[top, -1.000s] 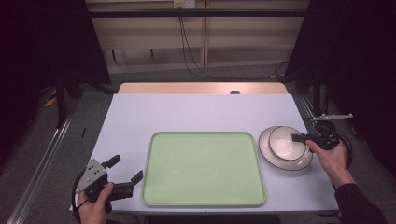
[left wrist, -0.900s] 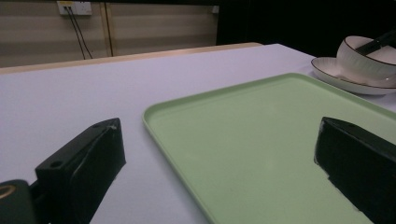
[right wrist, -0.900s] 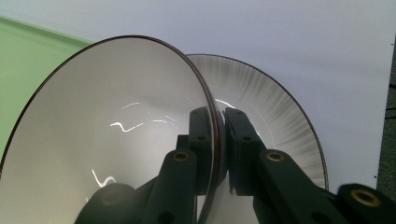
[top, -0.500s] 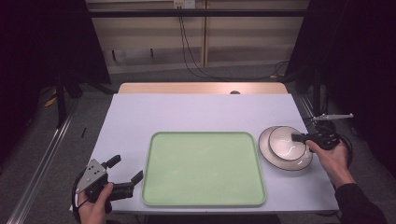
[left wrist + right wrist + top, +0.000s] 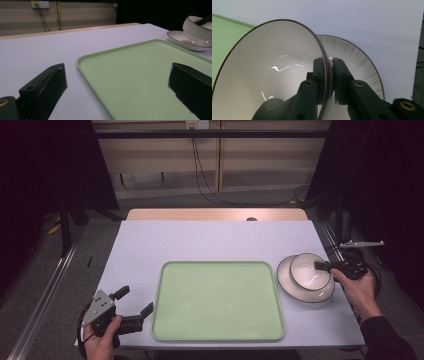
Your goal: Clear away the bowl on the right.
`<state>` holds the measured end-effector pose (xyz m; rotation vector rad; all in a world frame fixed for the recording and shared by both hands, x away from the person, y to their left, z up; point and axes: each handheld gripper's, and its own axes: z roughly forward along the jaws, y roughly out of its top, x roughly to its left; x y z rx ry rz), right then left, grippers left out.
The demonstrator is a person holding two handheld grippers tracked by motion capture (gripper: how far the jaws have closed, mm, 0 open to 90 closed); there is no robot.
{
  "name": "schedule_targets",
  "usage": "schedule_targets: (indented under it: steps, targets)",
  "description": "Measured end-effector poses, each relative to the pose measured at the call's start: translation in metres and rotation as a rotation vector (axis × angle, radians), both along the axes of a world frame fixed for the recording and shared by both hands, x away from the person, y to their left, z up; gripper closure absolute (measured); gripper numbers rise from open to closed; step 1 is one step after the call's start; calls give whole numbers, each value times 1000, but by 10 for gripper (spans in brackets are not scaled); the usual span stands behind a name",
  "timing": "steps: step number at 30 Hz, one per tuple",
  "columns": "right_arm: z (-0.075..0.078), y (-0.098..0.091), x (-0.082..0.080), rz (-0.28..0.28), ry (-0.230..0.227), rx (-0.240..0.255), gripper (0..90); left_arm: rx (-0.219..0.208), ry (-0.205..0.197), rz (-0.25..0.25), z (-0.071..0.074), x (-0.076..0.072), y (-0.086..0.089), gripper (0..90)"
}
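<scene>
My right tool [image 5: 329,82] pinches the white bowl's [image 5: 306,272] rim, tilting it over its saucer [image 5: 322,295] near the desk's [image 5: 210,240] right edge, probably bound for the green tray [image 5: 218,300], while my left tool [image 5: 136,312] waits spread at the front-left corner.

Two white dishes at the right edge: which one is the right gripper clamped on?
The bowl: the right gripper pinches its rim, one jaw inside, one outside. The plate lies flat beneath it, ungripped.
</scene>
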<state>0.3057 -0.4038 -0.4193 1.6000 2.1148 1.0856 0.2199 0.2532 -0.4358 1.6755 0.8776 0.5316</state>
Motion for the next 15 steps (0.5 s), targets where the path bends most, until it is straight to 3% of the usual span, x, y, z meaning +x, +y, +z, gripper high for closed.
schedule_targets:
  steps: [15]
  targets:
    - [16, -1, 14, 0, -11, 21, 821, 4, 4, 9, 0, 0, 0, 18]
